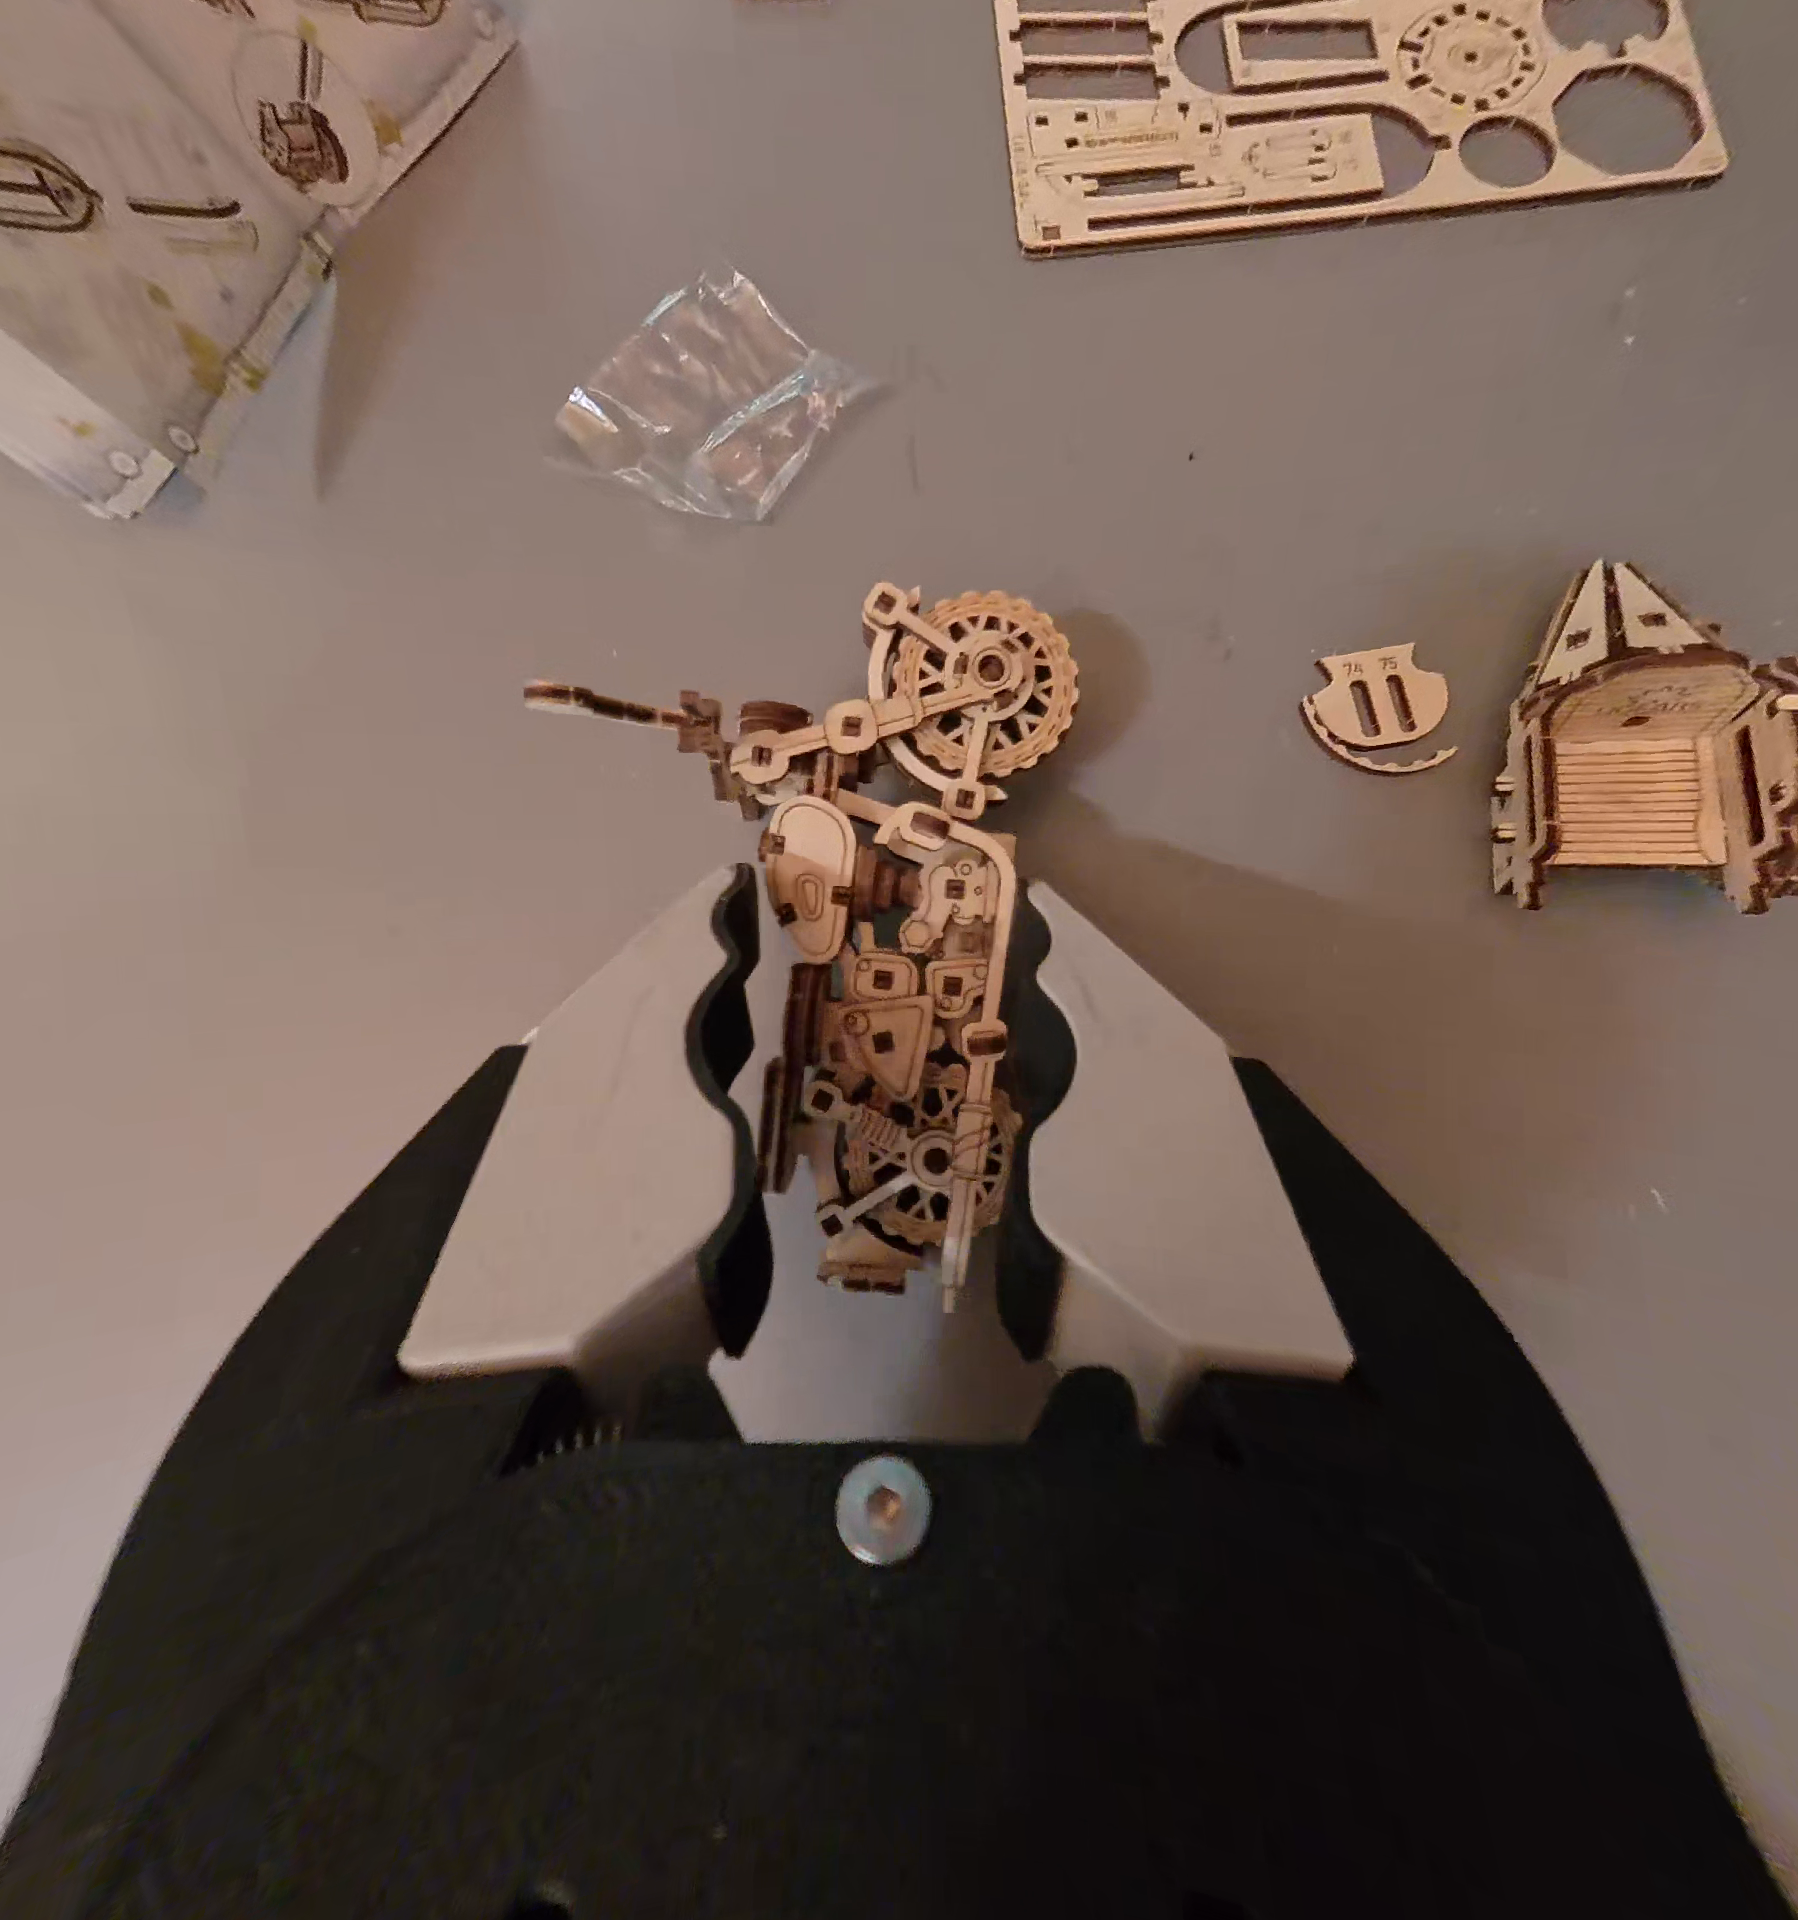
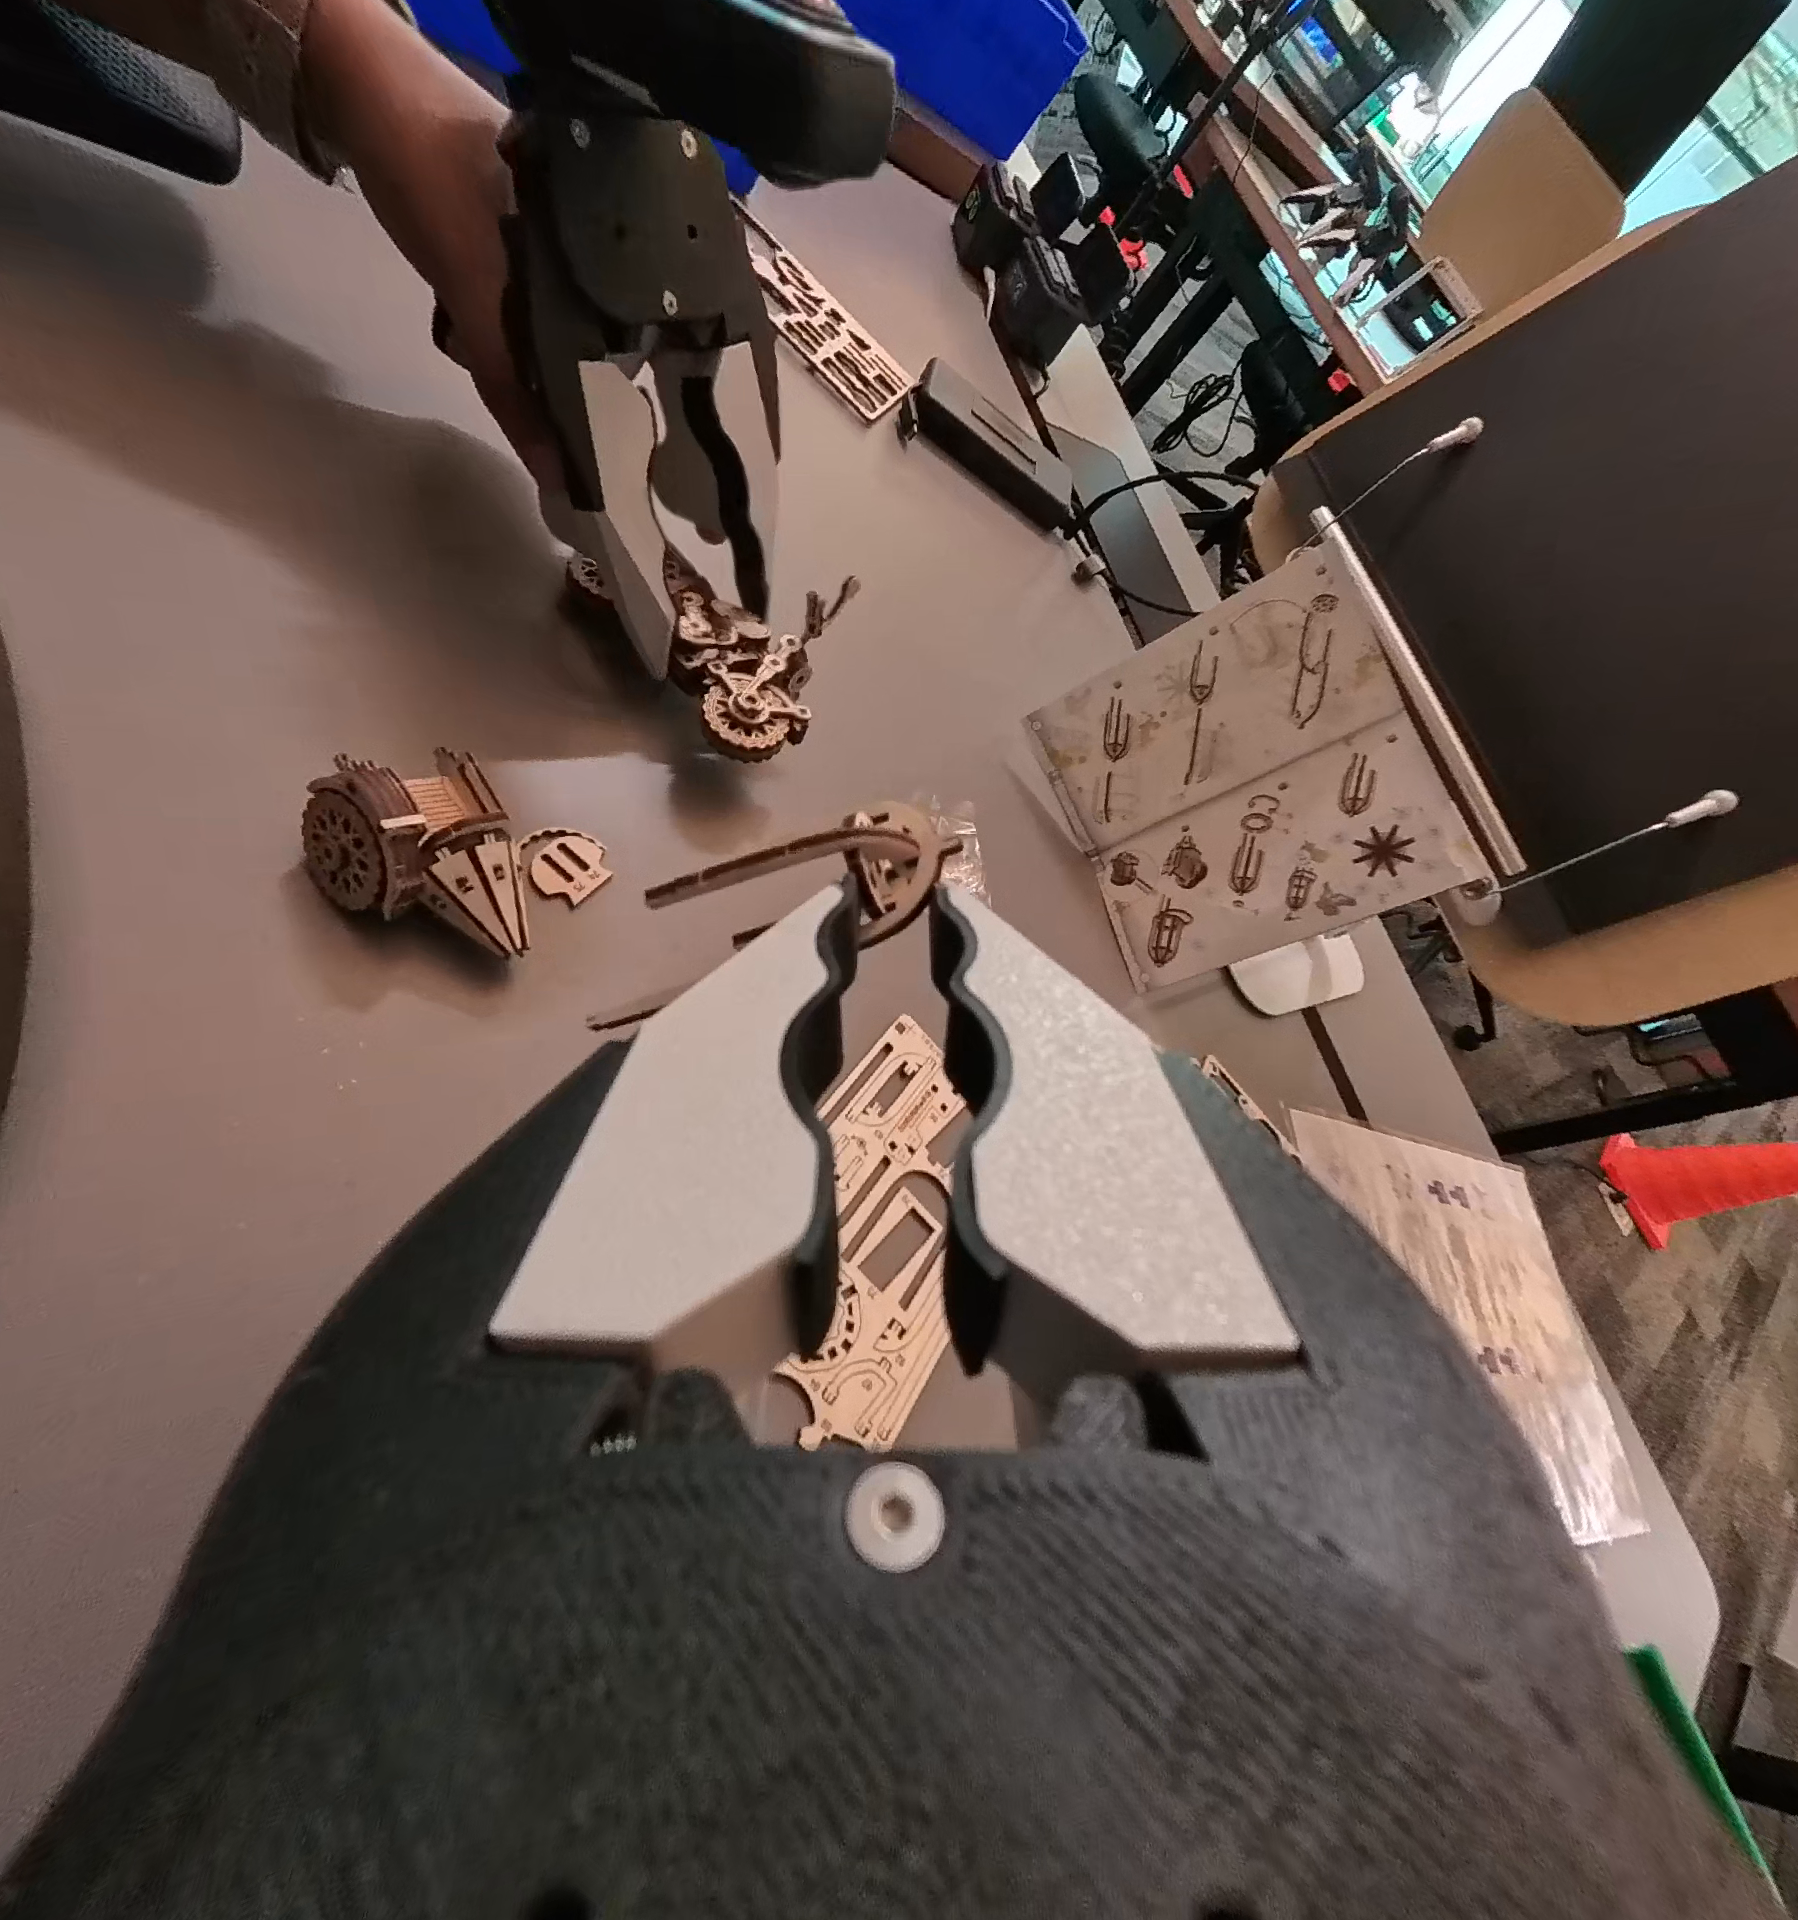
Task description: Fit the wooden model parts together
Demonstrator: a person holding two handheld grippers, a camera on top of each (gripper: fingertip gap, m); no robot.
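While the left claw (image 1: 890,883) clamps the nearly built wooden motorcycle (image 1: 900,935), the right claw (image 2: 890,899) pinches a curved wooden piece (image 2: 874,842). The sidecar (image 1: 1664,769), lying right on the desk (image 1: 251,831), seems unattached.

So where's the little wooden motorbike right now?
In the left wrist view, the wooden motorbike sits between the left gripper's fingers on the grey table, with the small wooden sidecar off to its right.

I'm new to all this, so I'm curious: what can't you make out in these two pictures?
- Wooden motorcycle model: rear wheel partly hidden between the left gripper fingers, left wrist view.
- Curved wooden part: the right gripper tips hide where it is pinched, right wrist view.
- Instruction sheet: cut off by the edge, left wrist view.
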